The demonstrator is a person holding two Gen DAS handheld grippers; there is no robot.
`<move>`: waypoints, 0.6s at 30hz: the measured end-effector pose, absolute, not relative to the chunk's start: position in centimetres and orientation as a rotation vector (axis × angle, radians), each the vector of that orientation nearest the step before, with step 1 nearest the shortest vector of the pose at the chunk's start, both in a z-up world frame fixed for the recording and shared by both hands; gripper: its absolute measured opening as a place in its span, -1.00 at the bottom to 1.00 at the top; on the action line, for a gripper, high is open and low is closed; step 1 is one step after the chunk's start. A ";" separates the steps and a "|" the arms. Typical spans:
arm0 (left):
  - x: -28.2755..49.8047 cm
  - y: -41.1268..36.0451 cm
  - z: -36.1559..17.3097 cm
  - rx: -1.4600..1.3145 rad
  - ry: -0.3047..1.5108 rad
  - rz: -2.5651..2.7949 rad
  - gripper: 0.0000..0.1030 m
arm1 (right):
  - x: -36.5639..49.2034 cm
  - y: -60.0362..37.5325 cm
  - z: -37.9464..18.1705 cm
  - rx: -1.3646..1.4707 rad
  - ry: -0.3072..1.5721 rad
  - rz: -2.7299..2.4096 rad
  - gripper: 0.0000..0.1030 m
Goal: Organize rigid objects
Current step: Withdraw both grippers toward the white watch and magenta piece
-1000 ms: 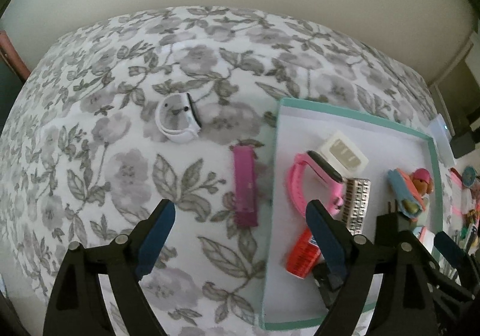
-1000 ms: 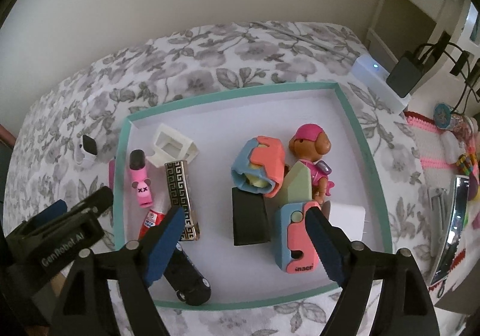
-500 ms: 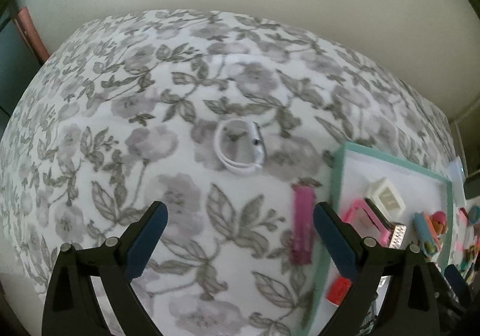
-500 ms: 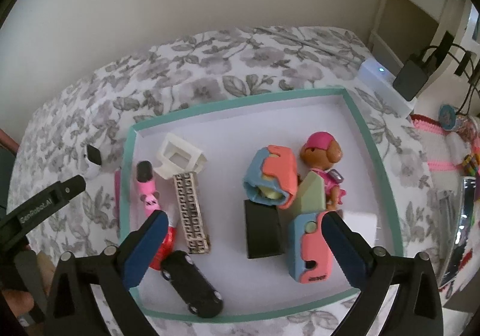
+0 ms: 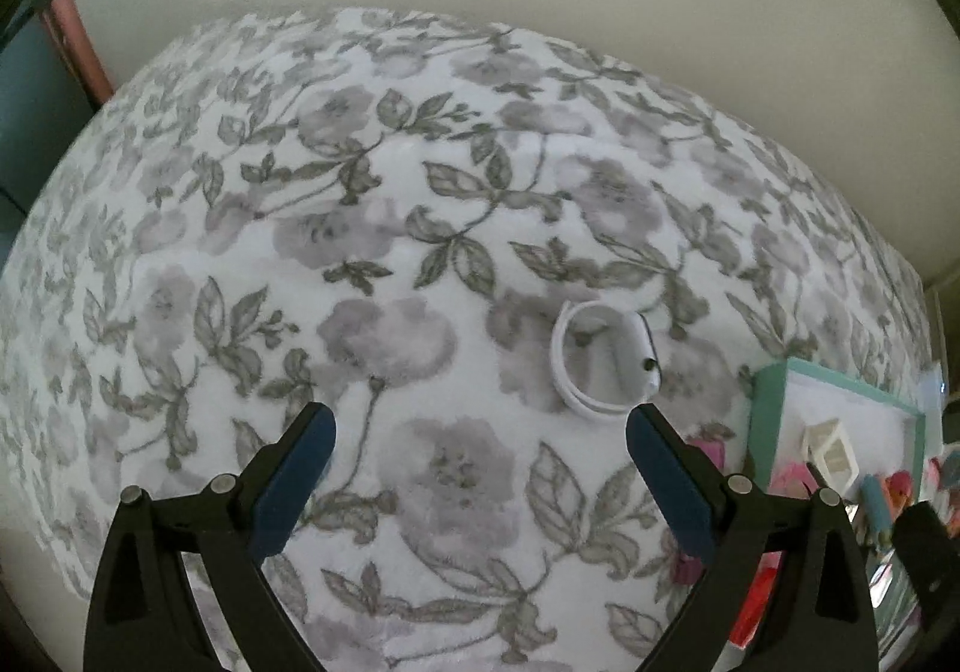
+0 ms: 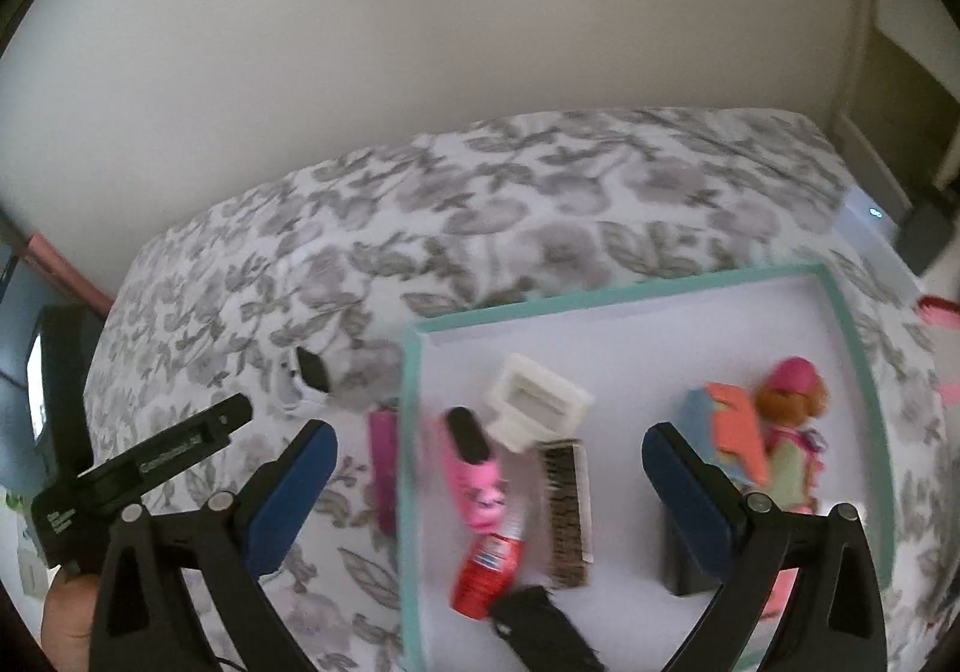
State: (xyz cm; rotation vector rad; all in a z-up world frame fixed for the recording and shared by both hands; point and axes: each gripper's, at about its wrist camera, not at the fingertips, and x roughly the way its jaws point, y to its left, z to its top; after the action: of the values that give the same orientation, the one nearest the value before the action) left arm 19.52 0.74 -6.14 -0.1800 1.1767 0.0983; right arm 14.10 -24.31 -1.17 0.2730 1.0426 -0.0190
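Floral bedding in grey and white (image 5: 420, 264) fills the left wrist view, and the left gripper (image 5: 478, 429) hangs over it with its blue-padded jaws wide apart and nothing between them. Just beyond the right fingertip lies a white smartwatch with a looped white band (image 5: 603, 363), resting on the cover on its own. Further right, a magenta flat bar (image 5: 708, 453) shows partly behind the right finger, beside the wall of a shallow teal-rimmed tray with a white floor (image 5: 765, 420). Inside that tray a white hollow plastic block (image 5: 831, 450) can be made out; the other pieces at the frame edge are too cropped to name.

From the right wrist view, the right gripper (image 6: 489, 453) is held above the near left part of the tray (image 6: 636, 294), jaws likewise spread and empty. Below it lie a pink tube with a black cap (image 6: 474, 468), a red cylindrical bottle (image 6: 489, 570), a patterned gold-and-black bar (image 6: 564, 513) and the white block (image 6: 534, 396). A black toy car (image 6: 540, 633) sits at the near edge. To the right stand a pink-capped brown puppy figure (image 6: 789, 408), a blue-and-orange plastic piece (image 6: 729, 432) and a black box (image 6: 684, 564). Outside the tray's left wall are the magenta bar (image 6: 383, 468) and, further off, the smartwatch (image 6: 303, 378). The left gripper's black body (image 6: 138, 483) enters at lower left.
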 end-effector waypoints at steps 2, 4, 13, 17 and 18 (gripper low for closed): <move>19.8 1.0 -6.6 -0.200 1.183 0.097 0.90 | 14.7 -23.3 -1.5 0.262 1.053 0.001 0.85; 20.1 1.2 -7.1 -0.214 1.194 0.094 0.90 | 15.4 -22.1 -1.8 0.241 1.063 0.023 0.81; 21.7 1.6 -8.1 -0.241 1.182 0.101 0.89 | 16.7 -18.6 -3.6 0.182 1.100 0.125 0.29; 22.2 1.7 -8.9 -0.247 1.191 0.092 0.89 | 17.4 -17.4 -4.7 0.178 1.124 0.164 -0.04; 22.3 1.6 -9.1 -0.246 1.193 0.087 0.89 | 17.6 -17.3 -4.9 0.181 1.130 0.173 -0.06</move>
State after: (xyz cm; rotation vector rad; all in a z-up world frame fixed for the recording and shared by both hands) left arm 22.29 1.62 -9.09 -0.2457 1.1926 0.0872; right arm 17.56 -17.27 -4.94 0.1806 1.1304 0.1729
